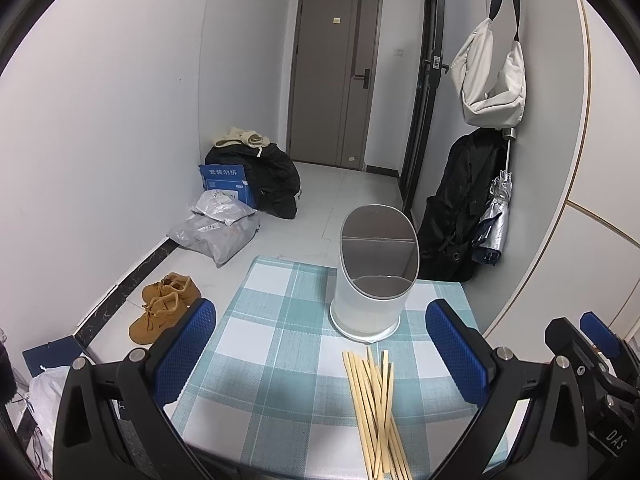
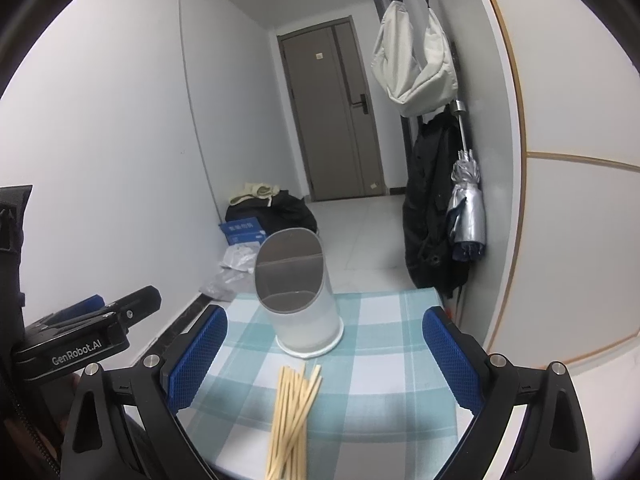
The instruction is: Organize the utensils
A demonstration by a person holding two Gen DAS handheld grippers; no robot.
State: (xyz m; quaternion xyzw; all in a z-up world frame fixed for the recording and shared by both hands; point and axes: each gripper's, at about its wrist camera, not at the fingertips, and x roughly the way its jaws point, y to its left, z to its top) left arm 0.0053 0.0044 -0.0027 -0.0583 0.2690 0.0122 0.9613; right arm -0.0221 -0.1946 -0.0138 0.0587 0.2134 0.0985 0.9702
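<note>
Between fingers, left gripper [image 1: 320, 354]: spread wide, holding nothing.
Right gripper [image 2: 324, 356]: fingers wide apart, nothing held.
Chopsticks [image 2: 294, 412]: loose pile on the table [image 1: 276, 344], near edge.
Holder [image 1: 374, 276]: white, upright, just beyond the chopsticks.
Floor: brown shoes [image 1: 162, 306], left.
</note>
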